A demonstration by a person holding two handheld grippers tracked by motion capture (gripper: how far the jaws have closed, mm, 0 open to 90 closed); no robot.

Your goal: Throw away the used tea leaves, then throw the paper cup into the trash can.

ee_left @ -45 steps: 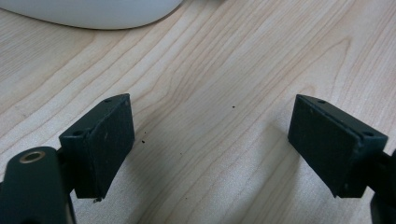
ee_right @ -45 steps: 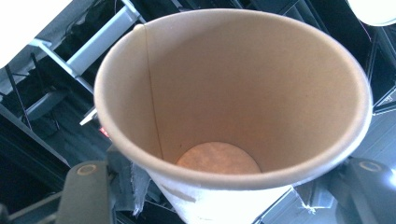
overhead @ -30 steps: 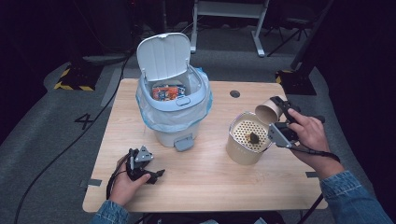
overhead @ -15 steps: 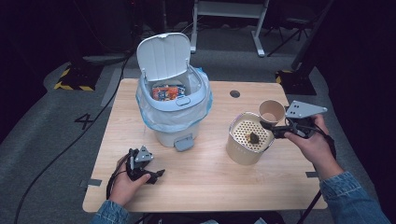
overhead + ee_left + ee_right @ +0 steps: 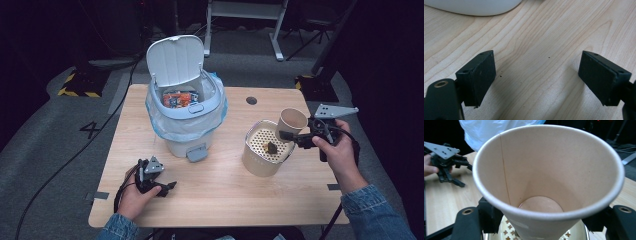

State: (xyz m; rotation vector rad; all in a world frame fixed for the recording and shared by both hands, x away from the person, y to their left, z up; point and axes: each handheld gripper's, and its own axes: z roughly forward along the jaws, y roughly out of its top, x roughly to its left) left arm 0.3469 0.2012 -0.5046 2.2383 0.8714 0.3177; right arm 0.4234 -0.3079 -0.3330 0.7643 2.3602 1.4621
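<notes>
Above the round cream perforated container, the right gripper clamps a tan paper cup.
Cup tilted, empty inside; left gripper rests wide open on the wooden table.

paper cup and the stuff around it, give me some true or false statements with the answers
1. The right gripper holds the paper cup above the beige strainer pot. True.
2. The paper cup is full of liquid. False: the right gripper view shows its bare bottom.
3. The bin on the table has its lid closed. False: the lid stands open, with a colourful packet inside.
4. The left gripper is open with nothing between its jaws. True.
5. The strainer insert holds nothing. False: a small dark lump lies on it.
</notes>
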